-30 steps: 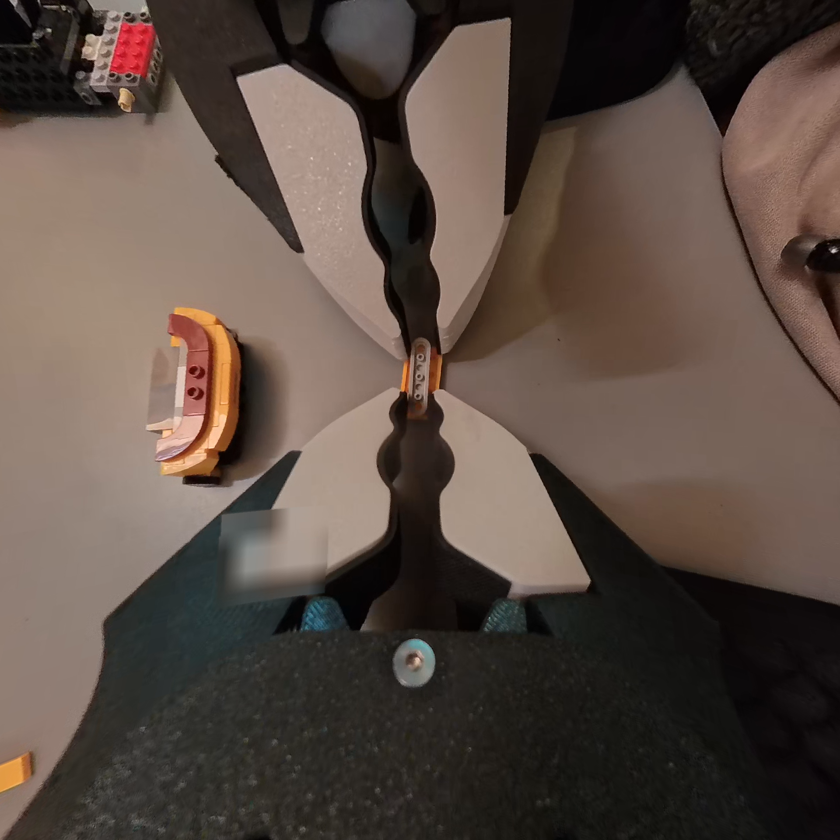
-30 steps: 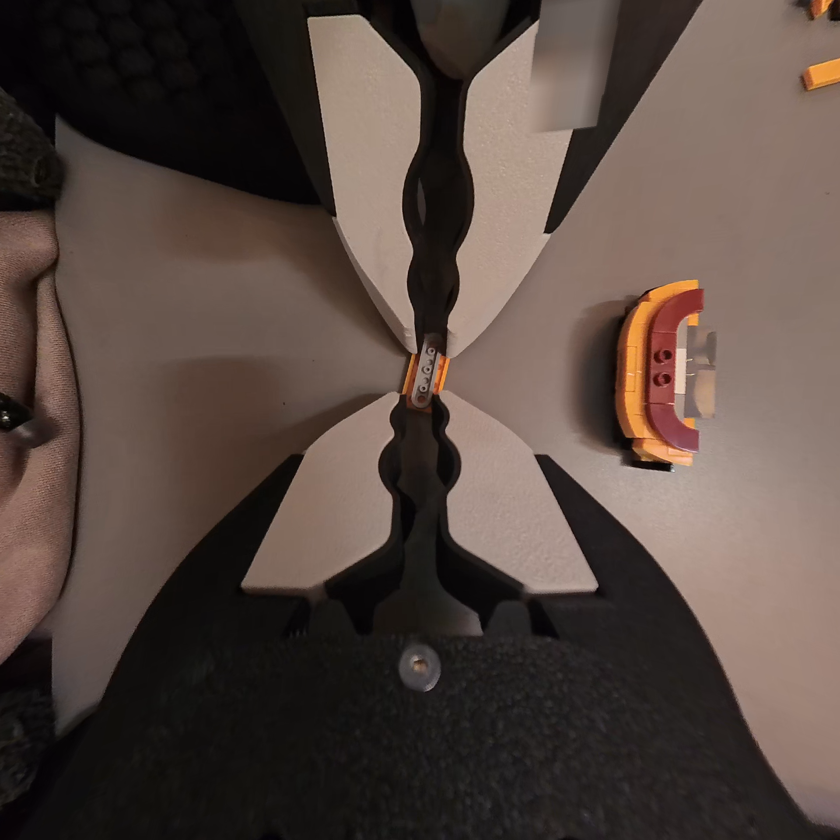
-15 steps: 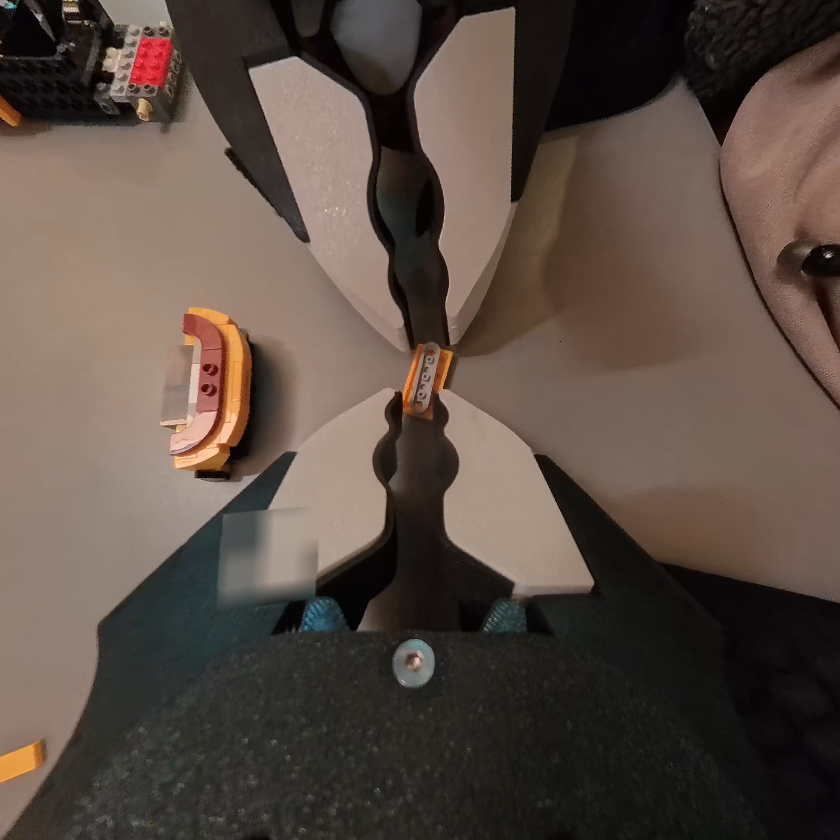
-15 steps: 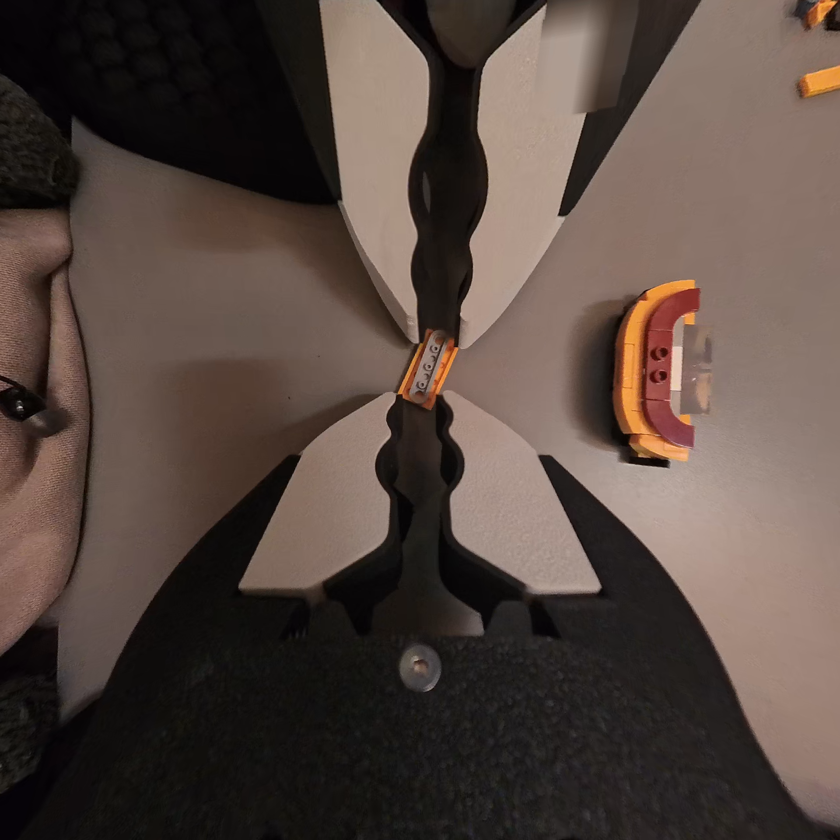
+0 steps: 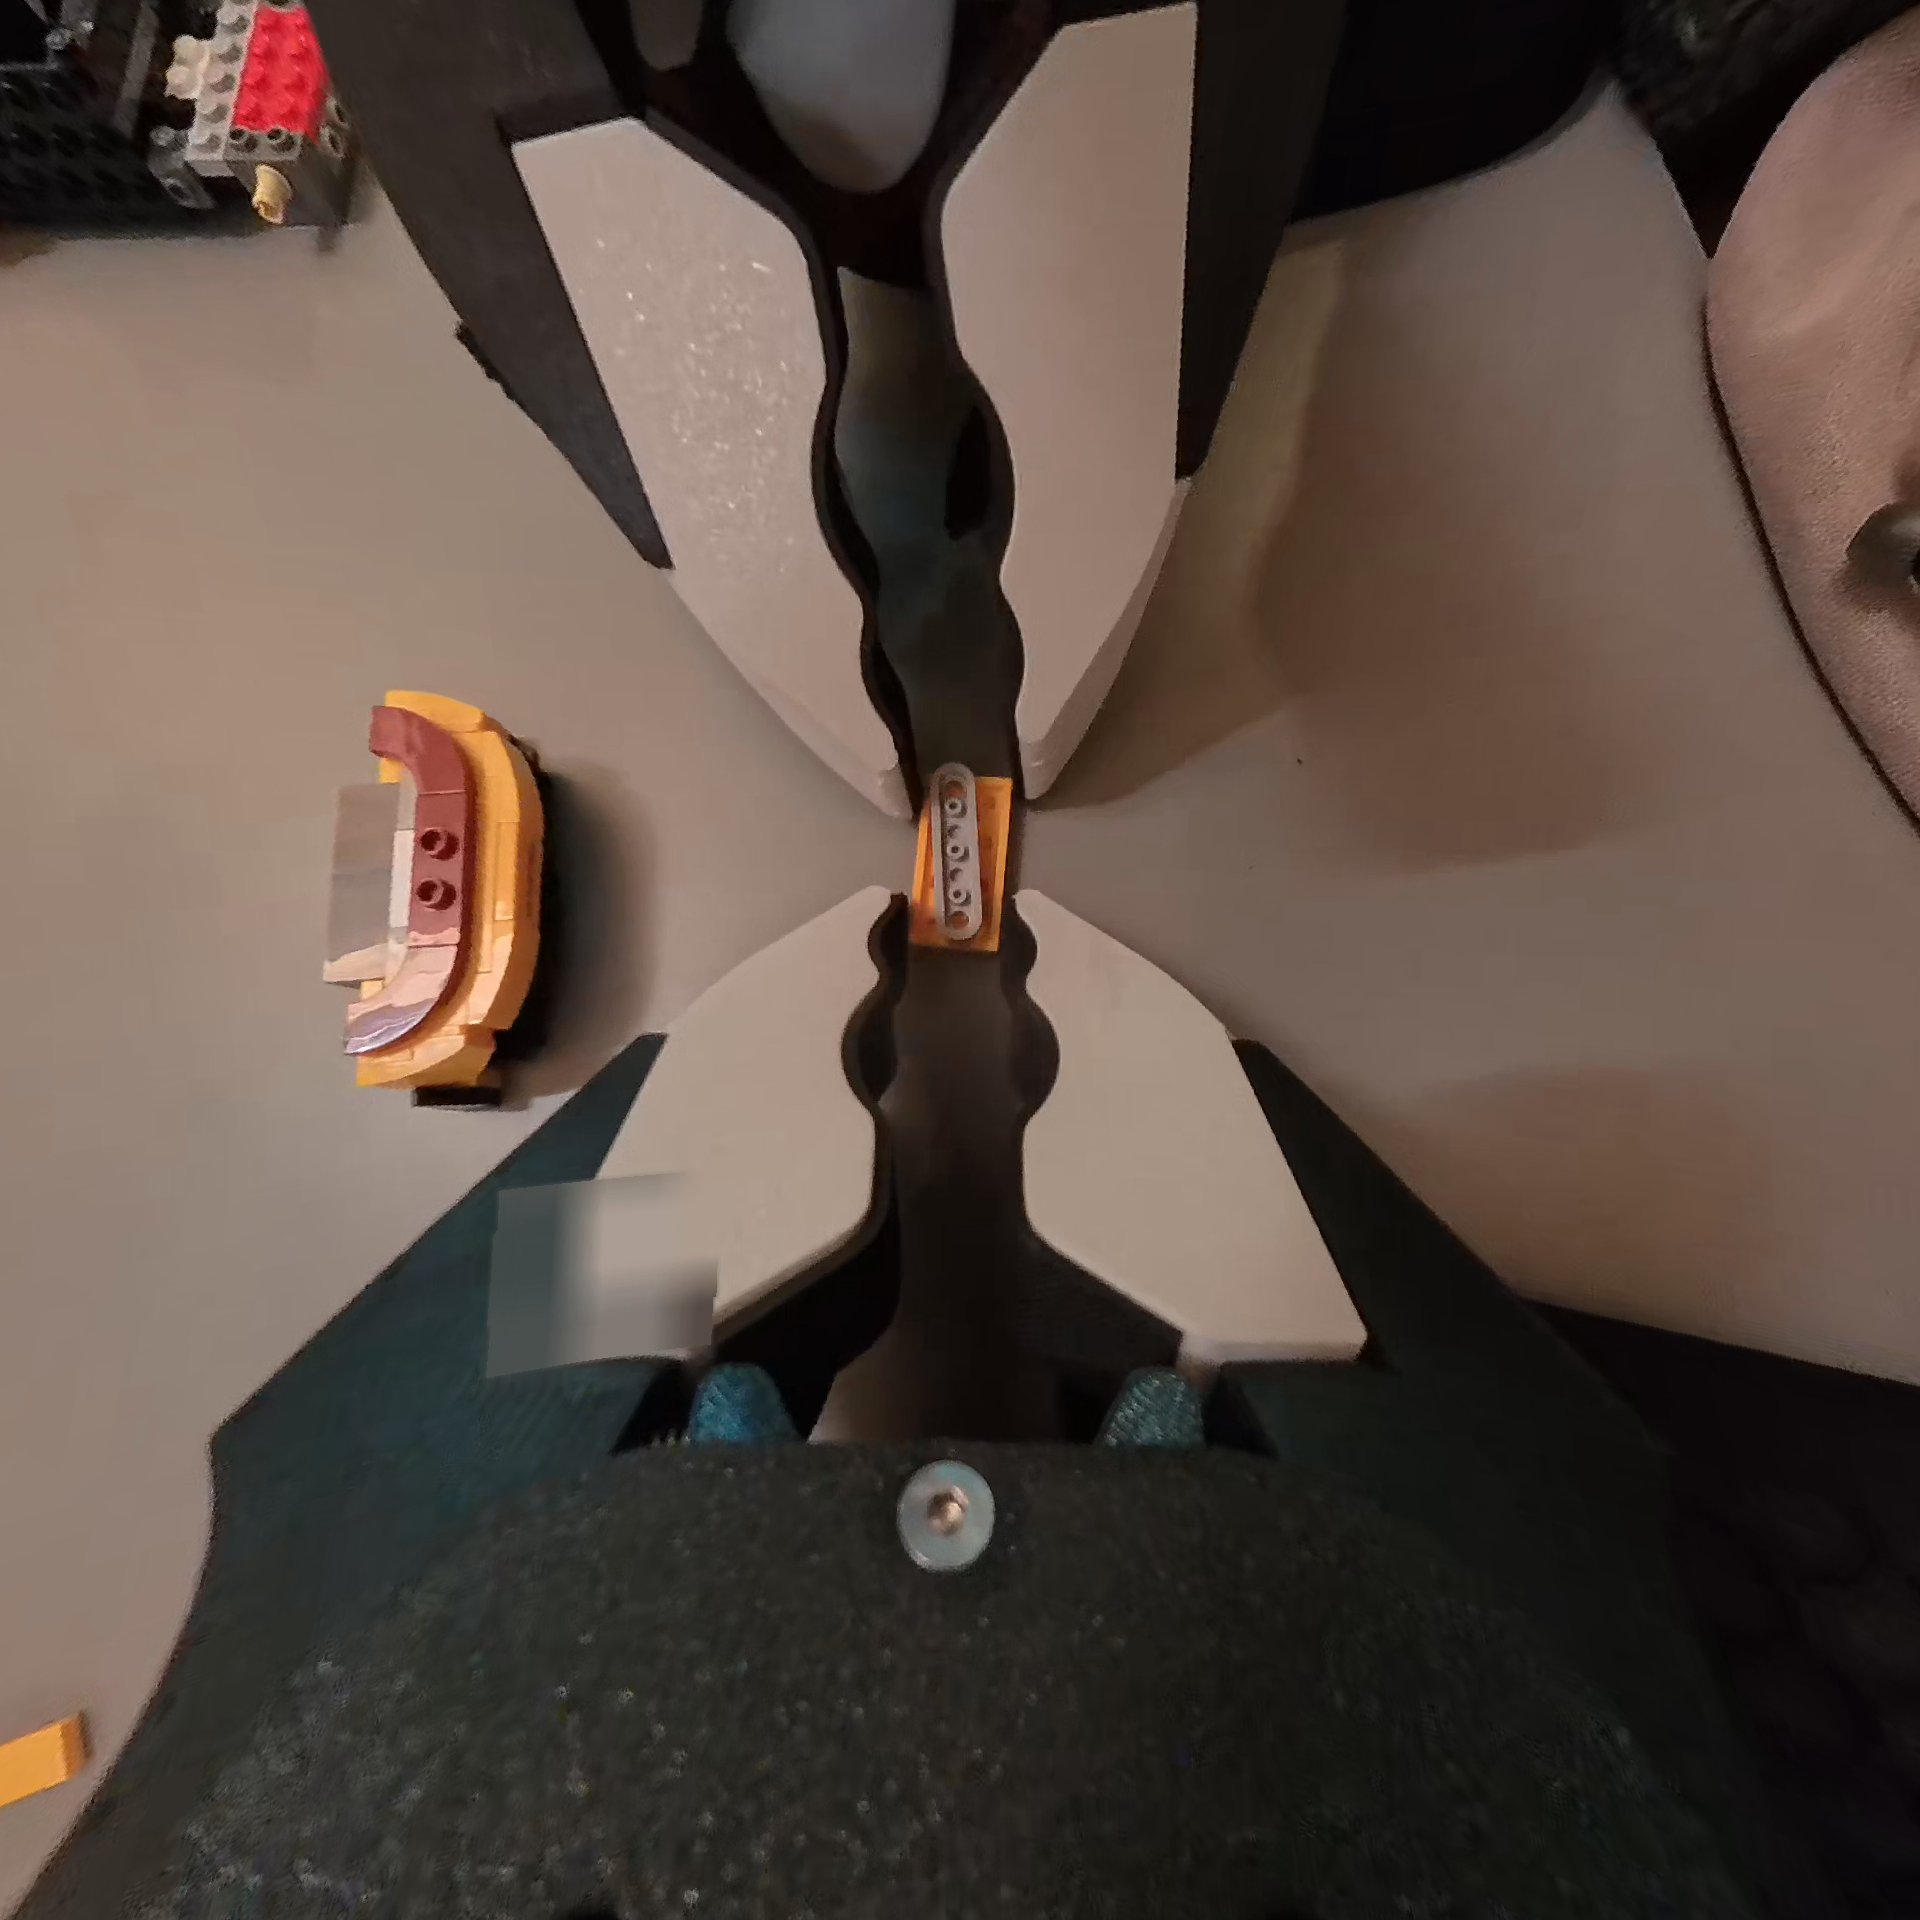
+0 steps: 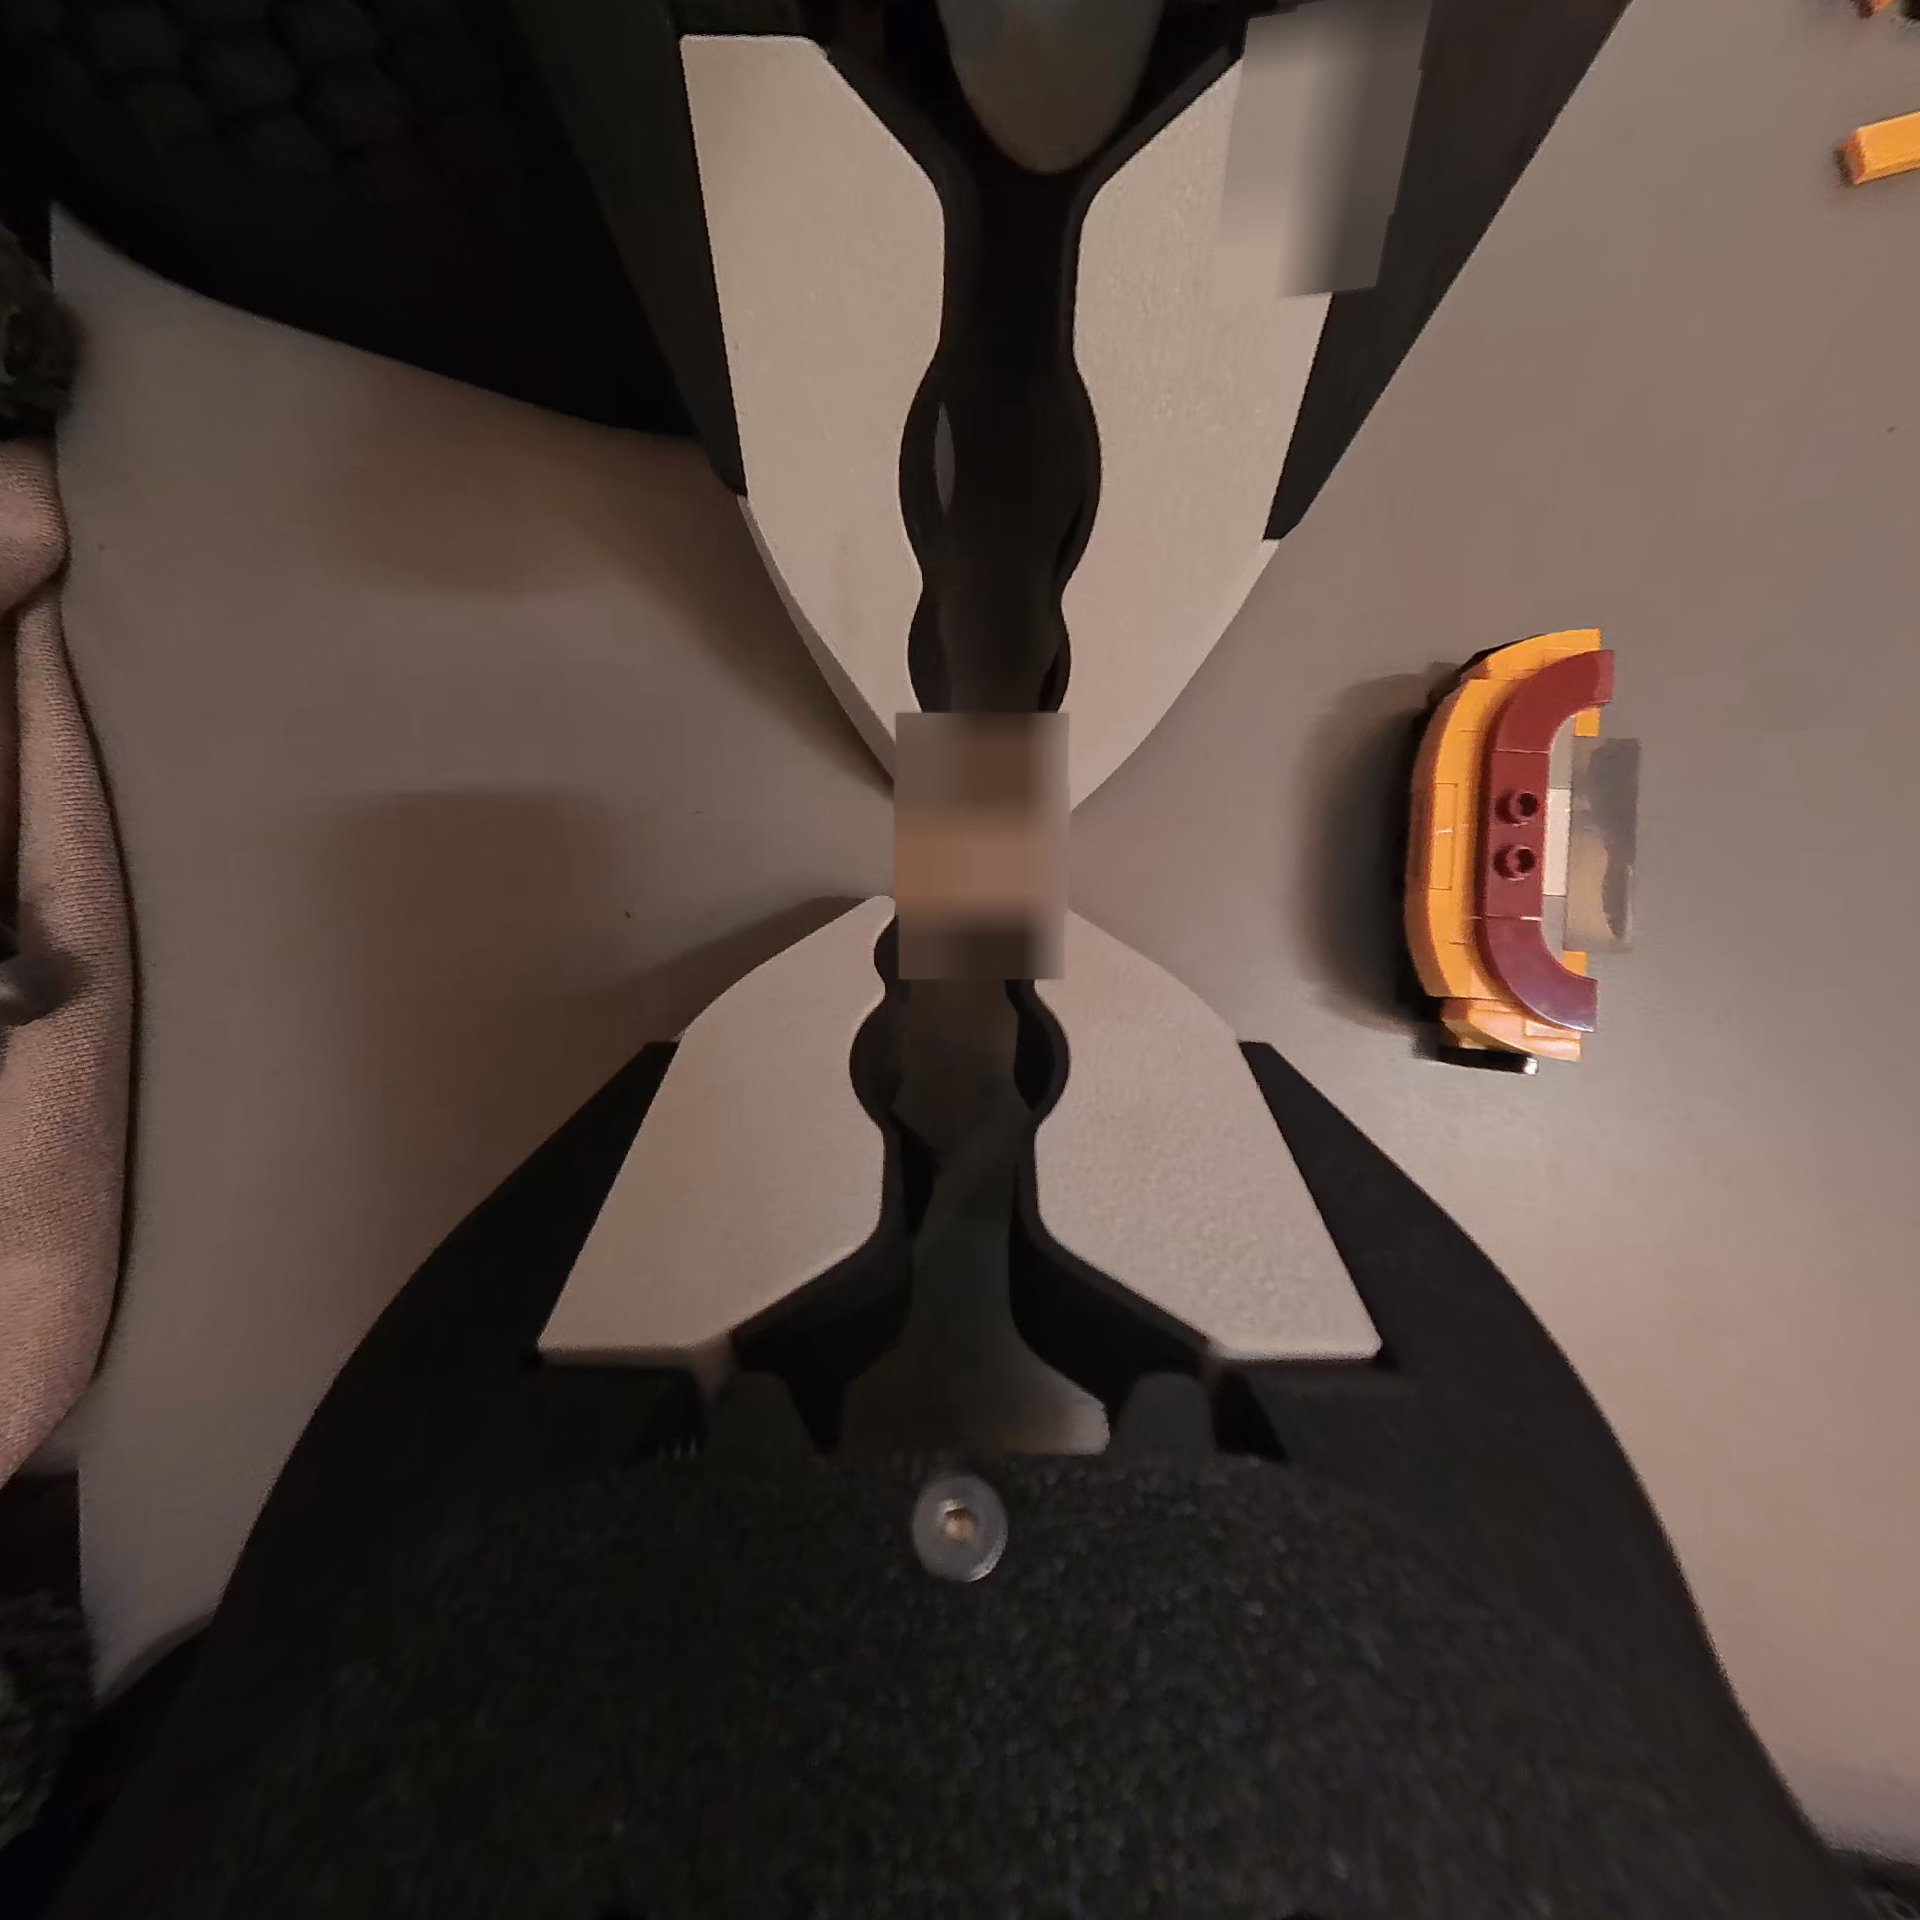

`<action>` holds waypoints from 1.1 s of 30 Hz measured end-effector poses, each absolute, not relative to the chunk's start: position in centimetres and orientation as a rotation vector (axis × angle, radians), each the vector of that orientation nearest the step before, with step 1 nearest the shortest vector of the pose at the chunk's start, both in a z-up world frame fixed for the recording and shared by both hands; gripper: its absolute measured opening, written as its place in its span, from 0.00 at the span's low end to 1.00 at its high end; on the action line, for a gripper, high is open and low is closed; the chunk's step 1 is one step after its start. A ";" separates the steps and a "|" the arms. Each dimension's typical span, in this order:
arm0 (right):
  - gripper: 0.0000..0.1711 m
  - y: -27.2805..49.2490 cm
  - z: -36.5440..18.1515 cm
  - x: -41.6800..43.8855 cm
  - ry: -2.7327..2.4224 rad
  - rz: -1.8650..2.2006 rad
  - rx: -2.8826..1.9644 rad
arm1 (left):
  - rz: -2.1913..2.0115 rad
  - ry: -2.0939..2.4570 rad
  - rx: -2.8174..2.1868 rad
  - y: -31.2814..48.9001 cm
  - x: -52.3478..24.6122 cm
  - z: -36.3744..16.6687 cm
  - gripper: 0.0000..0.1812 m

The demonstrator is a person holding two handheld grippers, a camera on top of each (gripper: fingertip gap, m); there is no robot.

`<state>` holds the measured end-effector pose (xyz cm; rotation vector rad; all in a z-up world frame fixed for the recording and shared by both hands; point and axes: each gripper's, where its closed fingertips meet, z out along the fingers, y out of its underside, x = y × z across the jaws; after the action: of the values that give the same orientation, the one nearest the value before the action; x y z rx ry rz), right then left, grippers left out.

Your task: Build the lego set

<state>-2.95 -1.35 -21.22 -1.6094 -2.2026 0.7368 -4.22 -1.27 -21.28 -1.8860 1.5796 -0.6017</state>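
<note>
A small orange piece with a grey holed plate on it (image 5: 958, 860) is held above the grey table (image 5: 208, 520), between two grippers that face each other tip to tip. My left gripper (image 5: 954, 912) is shut on its near end. My right gripper (image 5: 961, 792) comes in from the far side and is shut on its other end. In the right wrist view a blurred patch hides the piece and the right gripper's tips (image 6: 979, 914). A curved orange and dark red assembly (image 5: 447, 894) lies on the table beside the grippers; it also shows in the right wrist view (image 6: 1507, 842).
A black, grey and red brick build (image 5: 208, 104) stands at the far left corner. A loose orange flat piece (image 5: 36, 1761) lies near the left edge and also shows in the right wrist view (image 6: 1881, 151). A person's beige garment (image 5: 1818, 416) borders the table. Both grippers' tips are close together, under 4 cm apart.
The small piece has turned between the tips from tilted to straight, and its face shows wider. Both grippers stay tip to tip. The curved assembly has not moved.
</note>
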 end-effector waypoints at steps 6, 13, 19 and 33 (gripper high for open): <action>0.12 -0.9 -20.3 -2.9 -2.168 0.784 -1.597 | -0.611 1.559 -1.891 -1.1 -4.7 -20.9 0.14; 0.12 7.4 -10.8 -5.1 -1.531 0.819 -1.365 | -0.696 1.213 -1.777 2.1 -5.9 -14.8 0.07; 0.04 19.1 -2.0 -3.0 -1.012 0.560 -1.251 | -0.497 0.756 -1.654 7.6 -8.7 -8.7 0.00; 0.00 33.3 0.9 -2.5 -0.767 0.537 -1.279 | -0.252 0.204 -1.539 15.5 -12.3 -6.0 0.00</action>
<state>-2.50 33.26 0.91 -1.2793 -0.7673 0.5365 -12.27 15.51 -5.95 -1.5391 0.2041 -0.2522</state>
